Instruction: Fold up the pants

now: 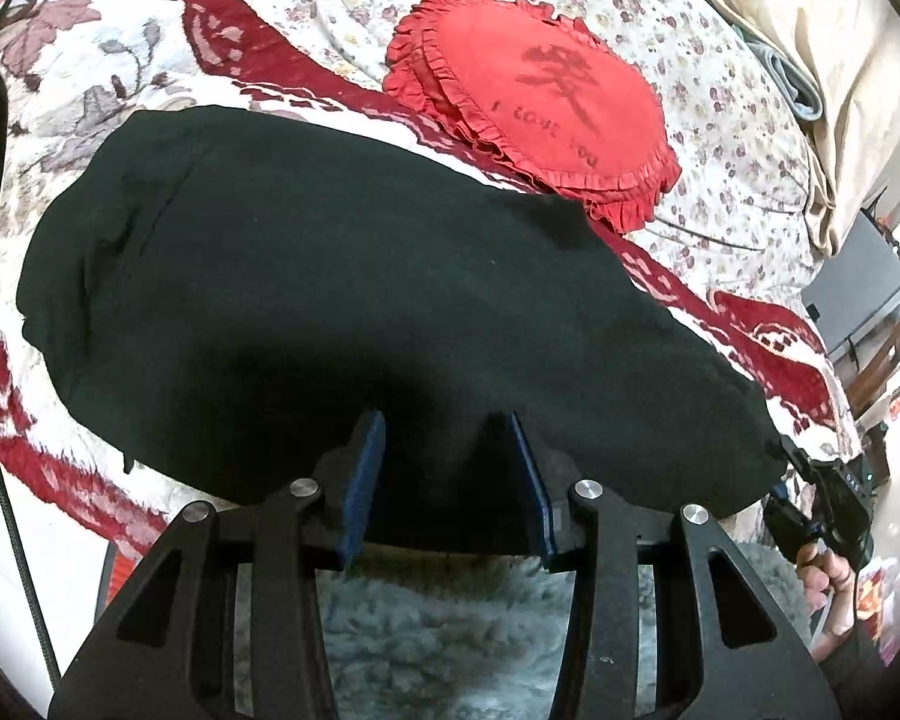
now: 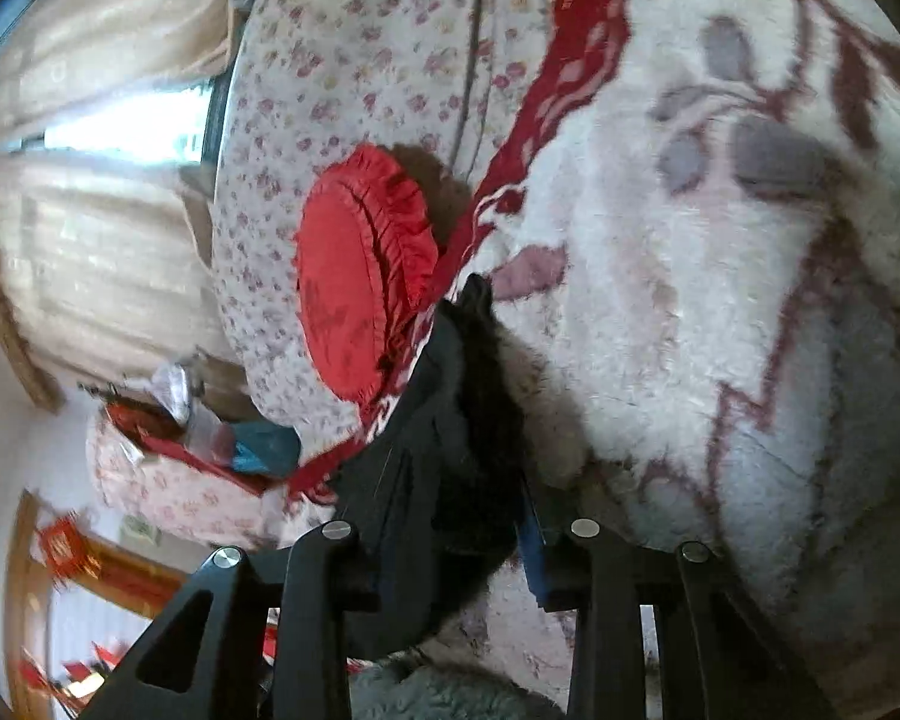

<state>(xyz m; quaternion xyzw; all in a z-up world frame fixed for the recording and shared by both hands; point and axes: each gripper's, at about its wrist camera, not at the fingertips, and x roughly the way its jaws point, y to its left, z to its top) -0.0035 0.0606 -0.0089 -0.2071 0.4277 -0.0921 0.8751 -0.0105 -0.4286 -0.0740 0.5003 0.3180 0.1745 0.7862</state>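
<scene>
Pants (image 1: 342, 300) lie flat across the bed (image 1: 90, 90), a broad black shape on the white and red fleece blanket, with a red frilled cushion (image 1: 534, 114) just beyond their far edge. They look like soft, thick knit cloth: light, limp, not slippery, and nothing about them is fragile. Cloth like this should drape and sag from wherever it is held, so one pinch alone would likely let the rest trail.

The left hand-held gripper (image 1: 444, 468) hovers over the near edge of the pants with its blue pads spread apart and nothing between them (the cloth passes below the fingers, and I cannot tell whether they touch it). The right hand-held gripper (image 2: 450, 516) is closed on the pants' right end; in the right wrist view black cloth fills the gap between its fingers and rises from there in a bunched ridge, and the left wrist view shows that same gripper at the tip of the cloth.

The best places to hold, I judge, are the edge corners: the end already pinched, and the matching corner or the near hem for the free gripper, so both ends lift together and the fold lands square.
</scene>
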